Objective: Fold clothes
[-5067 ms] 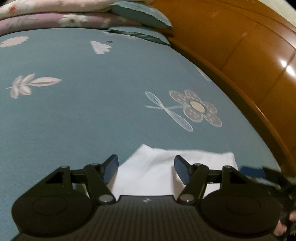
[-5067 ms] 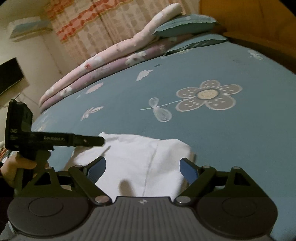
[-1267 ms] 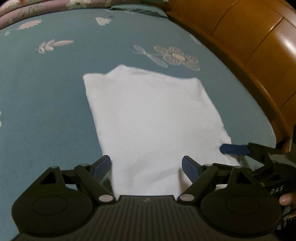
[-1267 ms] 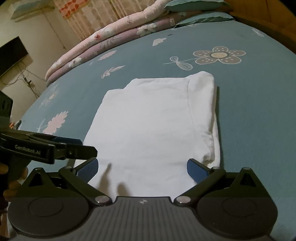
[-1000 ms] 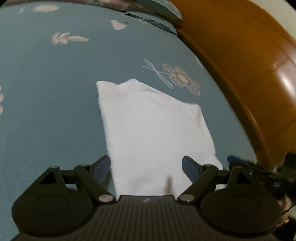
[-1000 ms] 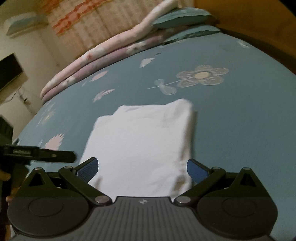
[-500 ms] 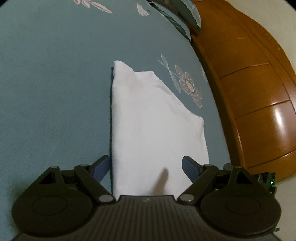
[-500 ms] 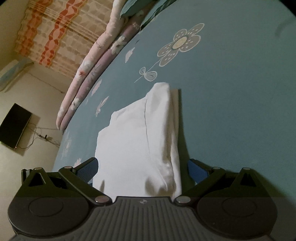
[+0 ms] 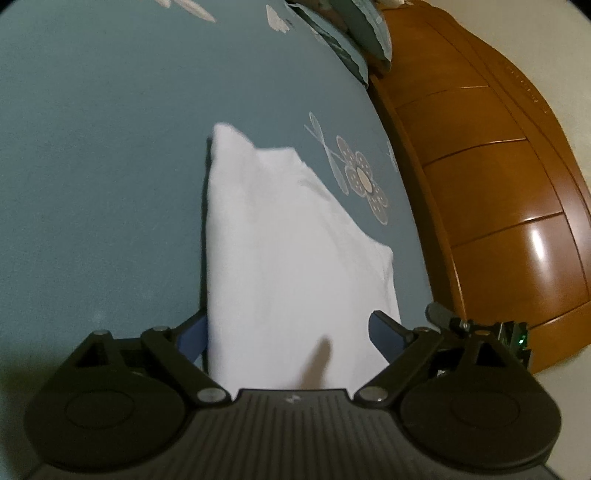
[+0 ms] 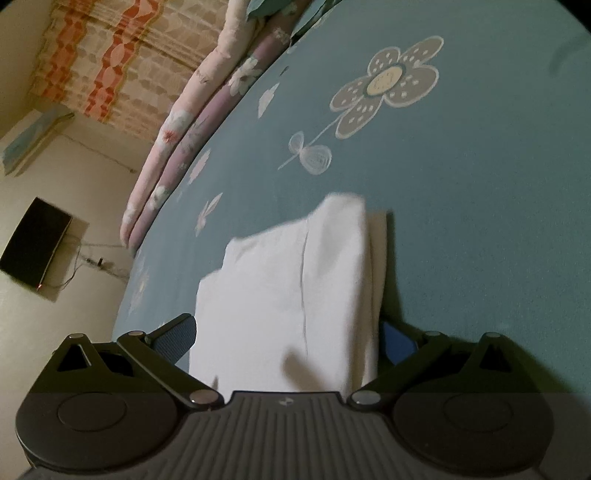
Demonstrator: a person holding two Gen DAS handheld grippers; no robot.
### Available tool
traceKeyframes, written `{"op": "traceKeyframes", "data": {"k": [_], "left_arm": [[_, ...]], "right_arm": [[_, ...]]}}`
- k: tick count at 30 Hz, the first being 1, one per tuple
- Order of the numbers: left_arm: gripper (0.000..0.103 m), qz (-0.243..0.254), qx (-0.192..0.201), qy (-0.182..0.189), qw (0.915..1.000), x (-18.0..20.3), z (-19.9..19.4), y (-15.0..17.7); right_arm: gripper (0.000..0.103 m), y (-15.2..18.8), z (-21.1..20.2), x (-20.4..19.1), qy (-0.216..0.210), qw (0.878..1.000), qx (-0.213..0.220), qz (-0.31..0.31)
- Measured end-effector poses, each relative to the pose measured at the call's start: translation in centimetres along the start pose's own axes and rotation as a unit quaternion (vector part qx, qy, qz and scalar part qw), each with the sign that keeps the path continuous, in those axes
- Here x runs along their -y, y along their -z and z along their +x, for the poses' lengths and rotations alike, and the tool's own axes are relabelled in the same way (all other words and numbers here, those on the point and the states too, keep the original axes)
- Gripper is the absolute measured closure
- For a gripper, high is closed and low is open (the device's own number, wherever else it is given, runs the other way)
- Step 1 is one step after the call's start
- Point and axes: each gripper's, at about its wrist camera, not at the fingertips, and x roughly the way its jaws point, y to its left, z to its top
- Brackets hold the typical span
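A white garment [image 9: 280, 243] lies folded into a long rectangle on the teal flowered bedsheet [image 9: 92, 166]. My left gripper [image 9: 291, 332] is open, its two blue pads either side of the garment's near end. The garment also shows in the right wrist view [image 10: 291, 295], with a thick folded edge along its right side. My right gripper [image 10: 291, 332] is open, its pads straddling the near end of the cloth. Both views are tilted. Part of the right gripper [image 9: 480, 332] shows at the lower right of the left wrist view.
A wooden headboard [image 9: 498, 184] runs along the right of the bed. Pillows [image 9: 354, 33] and rolled floral quilts [image 10: 192, 110] lie at the far end. A dark screen [image 10: 35, 243] hangs on the wall beyond the bed's left edge, near patterned curtains [image 10: 122, 48].
Both grippers dropped low and tilted toward the garment's near end over the last second. The pads now sit close against its sides. The garment itself has not changed shape.
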Motion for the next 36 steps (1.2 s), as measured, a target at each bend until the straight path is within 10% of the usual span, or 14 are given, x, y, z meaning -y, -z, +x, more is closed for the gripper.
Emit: {"op": "traceKeyframes", "data": {"k": [7, 26, 31, 34, 36], "left_arm": [[0.013, -0.014, 0.0, 0.031, 0.9994, -1.0, -1.6, 2.1], [0.014, 0.028, -0.014, 0.034, 0.9989, 0.5, 0.9, 0.2], [0.018, 0.06, -0.011, 0.003, 0.9981, 2.1, 1.4, 0.2], [0.049, 0.082, 0.003, -0.038, 0.9959, 2.4, 0.7, 1.0], [0.07, 0.085, 0.007, -0.063, 0.9944, 2.4, 0.4, 1.0]], "right_arm": [[0.0, 4.5, -2.4, -0.3, -0.026, 0.998, -0.044, -0.025], [0.0, 2.7, 0.1, -0.7, -0.04, 0.997, -0.039, -0.054], [0.03, 1.9, 0.4, -0.6, 0.004, 0.998, -0.029, -0.054], [0.072, 2.1, 0.0, 0.0, 0.047, 0.997, -0.02, -0.055], [0.081, 2.5, -0.3, 0.2, 0.06, 0.996, -0.012, -0.059]]}}
